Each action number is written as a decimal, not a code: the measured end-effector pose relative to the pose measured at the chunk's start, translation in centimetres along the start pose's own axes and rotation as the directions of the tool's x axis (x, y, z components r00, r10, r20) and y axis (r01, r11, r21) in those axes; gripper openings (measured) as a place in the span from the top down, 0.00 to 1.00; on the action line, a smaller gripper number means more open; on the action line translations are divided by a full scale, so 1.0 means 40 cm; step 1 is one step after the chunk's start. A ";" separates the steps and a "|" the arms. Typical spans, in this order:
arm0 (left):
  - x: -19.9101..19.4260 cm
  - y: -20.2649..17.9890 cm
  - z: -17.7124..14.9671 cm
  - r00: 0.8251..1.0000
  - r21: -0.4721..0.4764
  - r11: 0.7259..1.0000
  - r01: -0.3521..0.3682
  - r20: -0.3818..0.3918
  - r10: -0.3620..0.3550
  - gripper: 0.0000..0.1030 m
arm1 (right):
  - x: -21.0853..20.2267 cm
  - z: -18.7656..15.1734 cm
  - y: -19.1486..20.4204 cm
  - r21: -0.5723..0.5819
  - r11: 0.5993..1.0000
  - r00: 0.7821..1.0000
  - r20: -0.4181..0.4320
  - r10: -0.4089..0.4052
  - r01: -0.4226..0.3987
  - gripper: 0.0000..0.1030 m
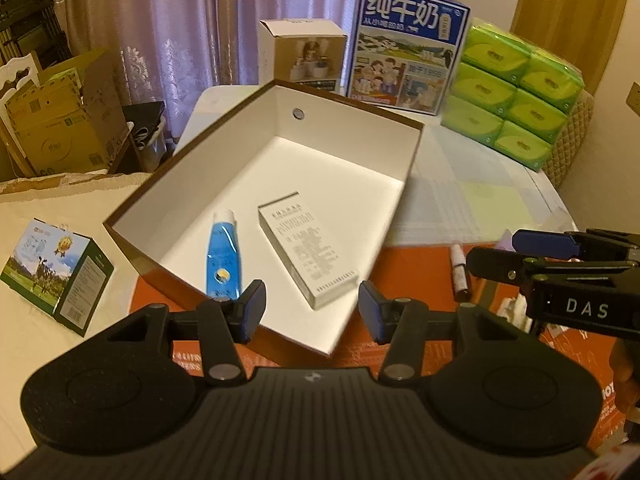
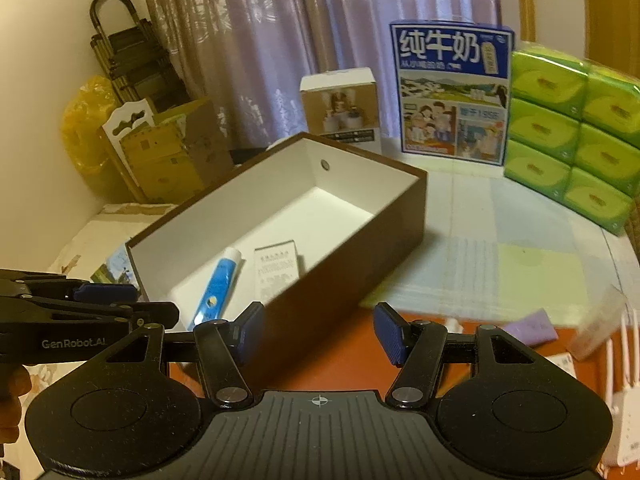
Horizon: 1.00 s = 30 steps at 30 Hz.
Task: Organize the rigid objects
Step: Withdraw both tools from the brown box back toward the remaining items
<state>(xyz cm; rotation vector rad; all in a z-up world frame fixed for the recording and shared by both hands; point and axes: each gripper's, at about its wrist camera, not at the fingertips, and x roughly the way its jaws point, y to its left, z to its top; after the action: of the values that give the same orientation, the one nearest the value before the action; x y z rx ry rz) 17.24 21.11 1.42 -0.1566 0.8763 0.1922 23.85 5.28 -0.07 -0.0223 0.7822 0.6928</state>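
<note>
Nearest to us, our left gripper hangs over the near edge of the box, its blue pads apart with nothing between them. Our right gripper is also apart and empty, above the brown outer wall of the same box. Each gripper shows at the side of the other's view.

The open box is brown outside and white inside, and it sits partly on an orange mat. In it we see two things lying flat on the floor, side by side and not touching: a blue tube and a white carton with small print. The rest of the box floor is bare.

On the mat, right of the box, lies a marker pen. On the left, outside the box, lies a small milk carton with a cow picture.

Farther back stand a small white package, a tall blue milk case and a stack of green tissue packs.
</note>
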 end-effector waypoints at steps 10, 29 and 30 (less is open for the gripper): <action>-0.018 -0.084 -0.056 0.999 0.023 0.999 0.027 -0.022 -0.027 0.54 | -0.087 -0.052 -0.048 -0.006 1.000 1.000 -0.005 -0.010 0.010 0.44; 0.004 -0.285 -0.136 0.989 0.099 0.988 0.119 -0.099 -0.109 0.54 | -0.221 -0.177 -0.223 0.068 0.997 0.997 -0.077 -0.017 0.022 0.44; 0.007 -0.297 -0.135 0.989 0.105 0.987 0.123 -0.100 -0.112 0.54 | -0.229 -0.181 -0.228 0.069 0.997 0.997 -0.077 -0.020 0.026 0.44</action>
<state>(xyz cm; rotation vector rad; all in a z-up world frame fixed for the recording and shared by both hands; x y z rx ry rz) 16.10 8.45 -1.52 -0.1144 0.9662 0.0261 19.92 -8.94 -1.40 0.0056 0.8781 0.6451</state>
